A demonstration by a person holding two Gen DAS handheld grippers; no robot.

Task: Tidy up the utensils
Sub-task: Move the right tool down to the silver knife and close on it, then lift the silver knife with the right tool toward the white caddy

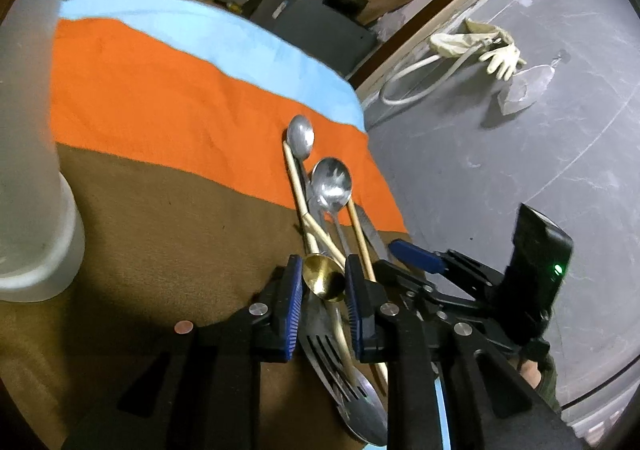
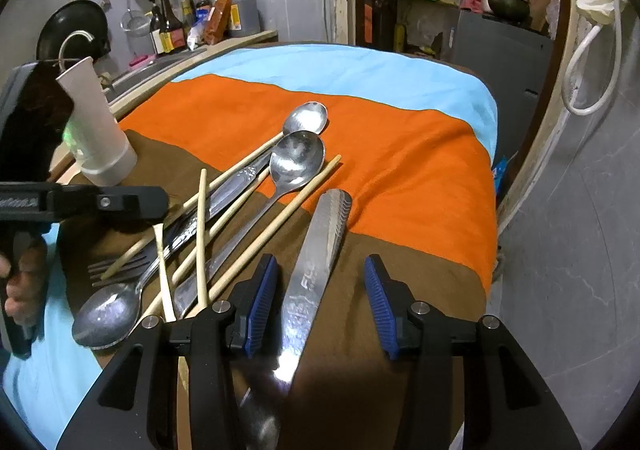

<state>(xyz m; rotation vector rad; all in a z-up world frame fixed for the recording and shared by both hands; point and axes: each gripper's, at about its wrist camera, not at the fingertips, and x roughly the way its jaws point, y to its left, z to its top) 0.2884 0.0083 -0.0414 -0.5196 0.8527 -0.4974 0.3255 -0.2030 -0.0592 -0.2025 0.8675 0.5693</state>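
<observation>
Barely begun, I'd judge: the utensils, spoons [image 2: 297, 159], chopsticks [image 2: 202, 234], a fork [image 2: 120, 268] and a knife [image 2: 316, 250], lie in a loose heap on the bench [image 2: 400, 154] near its right edge. The white cup [image 2: 98, 126] at the left edge looks empty. The left tongs [image 1: 323, 286] straddle a small gold spoon [image 1: 320, 276], narrow but not clearly gripping. The right tongs [image 2: 320, 304] hang wide over the knife.

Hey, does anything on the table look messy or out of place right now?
Yes. The chopsticks, spoons and fork lie crisscrossed in a loose heap on the cloth, none in the white cup.
</observation>
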